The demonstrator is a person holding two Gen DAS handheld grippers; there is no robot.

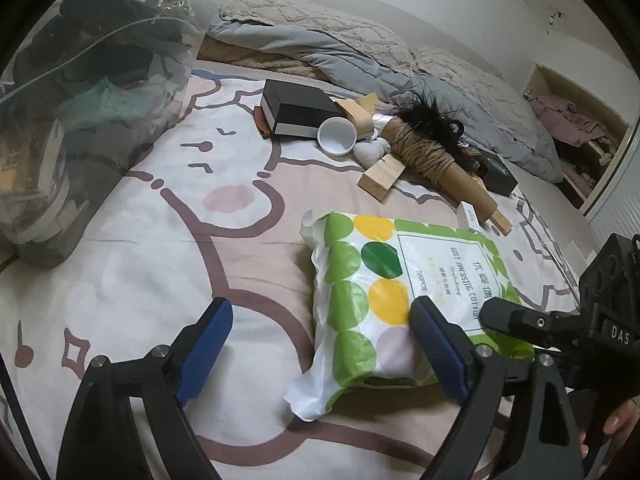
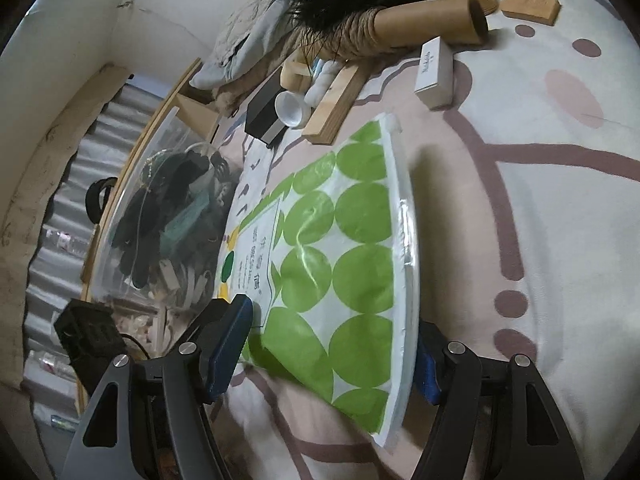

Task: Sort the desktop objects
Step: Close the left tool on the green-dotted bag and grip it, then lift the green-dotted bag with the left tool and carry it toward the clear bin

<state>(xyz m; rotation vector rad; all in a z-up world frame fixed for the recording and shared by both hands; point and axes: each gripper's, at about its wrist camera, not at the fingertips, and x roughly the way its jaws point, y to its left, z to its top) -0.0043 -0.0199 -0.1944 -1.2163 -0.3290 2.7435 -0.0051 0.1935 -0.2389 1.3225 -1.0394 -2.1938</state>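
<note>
A plastic pack of cotton pads (image 1: 372, 300), white with green and yellow dots, lies on the cartoon-print bed sheet (image 1: 140, 264). My left gripper (image 1: 320, 312) is open. Its right finger rests over the pack's near part and its left finger stands clear over the sheet. In the right wrist view the same pack (image 2: 340, 240) spans my right gripper (image 2: 334, 320), whose blue pads (image 2: 230, 336) press on its two long edges near one end. One black finger (image 1: 516, 318) of that right gripper reaches over the pack from the right in the left wrist view.
A clear plastic bin (image 1: 80, 120) of dark items stands at the left. Farther back lie a black box (image 1: 296, 112), a white cup (image 1: 337, 136), a wood block (image 1: 380, 178), a twine-wound cardboard tube (image 1: 436, 160) with black feathers, a small white box (image 2: 434, 68) and a grey quilt (image 1: 320, 48).
</note>
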